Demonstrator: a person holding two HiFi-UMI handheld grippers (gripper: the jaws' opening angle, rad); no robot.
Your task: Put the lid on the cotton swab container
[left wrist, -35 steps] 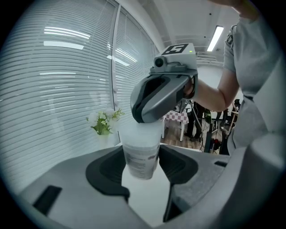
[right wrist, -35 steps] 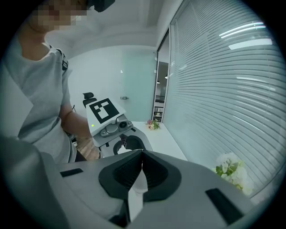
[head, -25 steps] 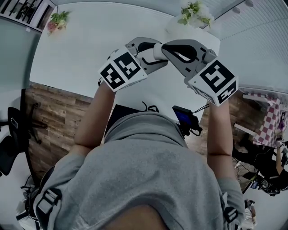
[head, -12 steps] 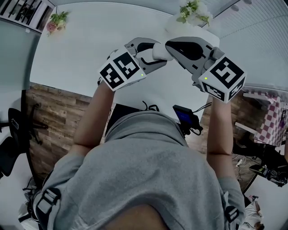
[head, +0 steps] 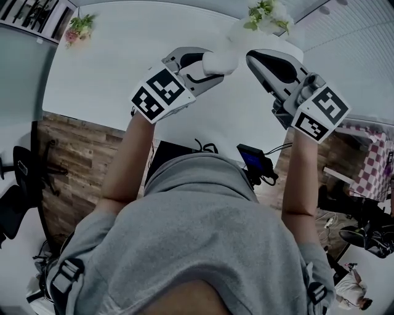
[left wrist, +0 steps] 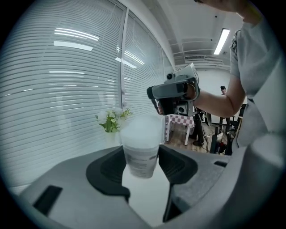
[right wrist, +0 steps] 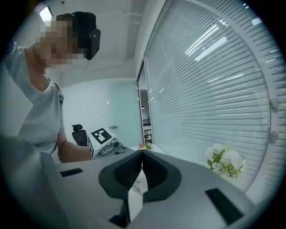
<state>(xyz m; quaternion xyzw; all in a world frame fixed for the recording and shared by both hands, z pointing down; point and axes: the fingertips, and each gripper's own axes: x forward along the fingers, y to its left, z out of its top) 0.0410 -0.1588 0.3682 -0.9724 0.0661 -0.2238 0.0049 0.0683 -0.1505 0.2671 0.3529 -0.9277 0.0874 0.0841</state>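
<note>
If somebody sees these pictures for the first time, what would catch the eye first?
First, the white cotton swab container, clamped between the jaws of the left gripper over the white table, top middle of the head view. Next, the right gripper just to its right, jaws together and clear of the container. Behind them, a bunch of white flowers stands at the table's far edge.
</note>
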